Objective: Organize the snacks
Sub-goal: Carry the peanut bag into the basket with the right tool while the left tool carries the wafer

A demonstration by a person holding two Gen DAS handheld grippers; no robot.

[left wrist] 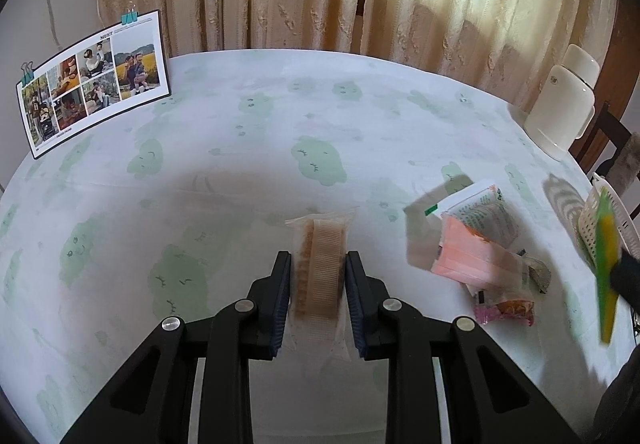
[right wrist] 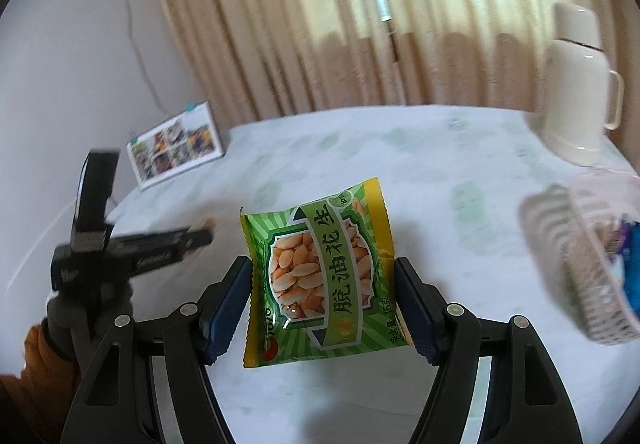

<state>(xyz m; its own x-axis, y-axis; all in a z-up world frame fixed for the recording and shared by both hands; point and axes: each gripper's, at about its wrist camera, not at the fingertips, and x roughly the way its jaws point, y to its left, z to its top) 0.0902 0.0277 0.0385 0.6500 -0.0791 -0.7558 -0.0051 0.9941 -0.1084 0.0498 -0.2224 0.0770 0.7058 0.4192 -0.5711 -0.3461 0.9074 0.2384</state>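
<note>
My left gripper (left wrist: 318, 264) is shut on a clear-wrapped wafer snack (left wrist: 320, 268), held edge-up just above the table. A pile of snack packets (left wrist: 480, 244), pink, white and orange, lies on the cloth to its right. My right gripper (right wrist: 324, 272) is shut on a green and yellow peanut packet (right wrist: 320, 280), held above the table; that packet also shows blurred in the left wrist view (left wrist: 606, 276). A white slotted basket (right wrist: 580, 268) with blue packets inside stands at the right, also at the edge of the left wrist view (left wrist: 600, 220). The left gripper's body (right wrist: 120, 244) shows at the left.
The table has a pale cloth with green cloud prints (left wrist: 280, 148). A photo card with teal clips (left wrist: 96, 84) leans at the back left. A white thermos jug (left wrist: 560, 104) stands at the back right, also in the right wrist view (right wrist: 576, 84). Curtains hang behind.
</note>
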